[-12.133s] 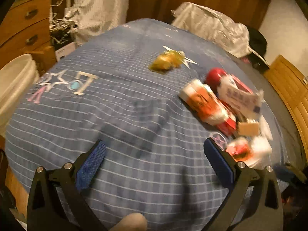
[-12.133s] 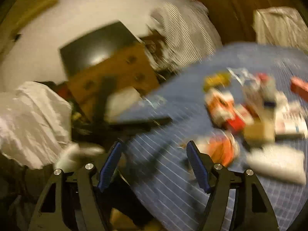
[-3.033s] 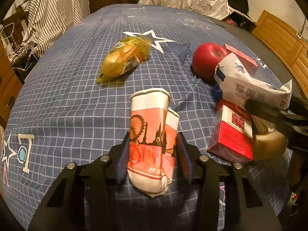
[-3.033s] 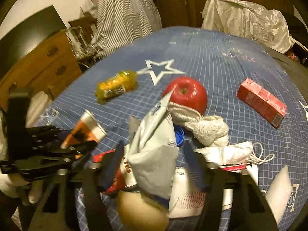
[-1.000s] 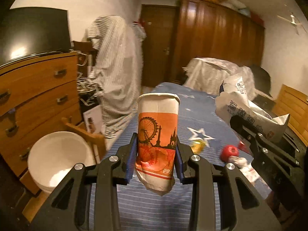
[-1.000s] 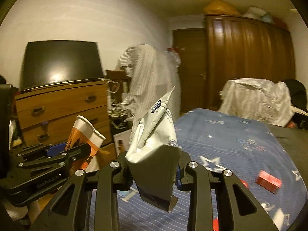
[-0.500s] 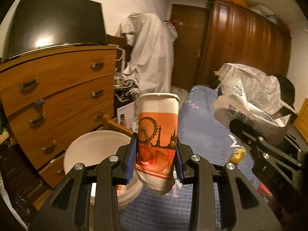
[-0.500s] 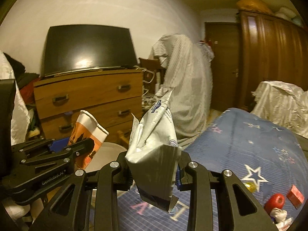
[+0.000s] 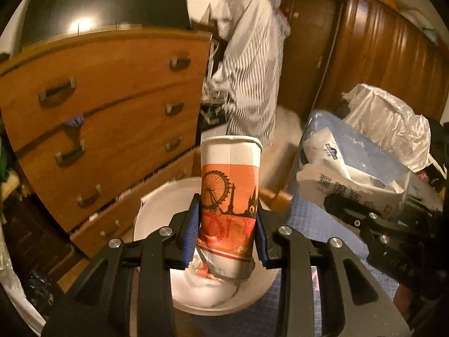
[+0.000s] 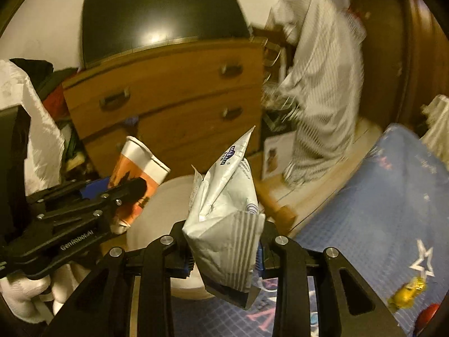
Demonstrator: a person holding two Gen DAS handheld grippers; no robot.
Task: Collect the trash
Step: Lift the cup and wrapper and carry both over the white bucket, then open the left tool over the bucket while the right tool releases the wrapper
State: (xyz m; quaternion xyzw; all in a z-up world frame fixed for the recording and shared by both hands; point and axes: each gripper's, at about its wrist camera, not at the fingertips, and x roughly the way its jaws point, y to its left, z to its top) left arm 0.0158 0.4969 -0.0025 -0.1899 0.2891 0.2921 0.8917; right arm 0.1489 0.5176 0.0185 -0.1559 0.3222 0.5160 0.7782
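My left gripper (image 9: 226,231) is shut on an orange and white paper cup (image 9: 228,193) and holds it above the white bin (image 9: 157,207) beside the bed. The cup also shows in the right wrist view (image 10: 137,174). My right gripper (image 10: 224,248) is shut on a crumpled silver-white packet (image 10: 224,219) and holds it over the bin's near edge (image 10: 168,196). The packet appears at the right of the left wrist view (image 9: 353,174), with the right gripper's fingers under it.
A wooden chest of drawers (image 9: 98,112) stands right behind the bin. A striped cloth (image 9: 249,64) hangs further back. The blue checked bed cover (image 10: 378,210) holds a yellow wrapper (image 10: 407,295) and a red apple (image 10: 429,314) at the right.
Both grippers have swung left and down from the bed toward the bin, still holding the cup and the packet. The bin now sits directly under the cup.
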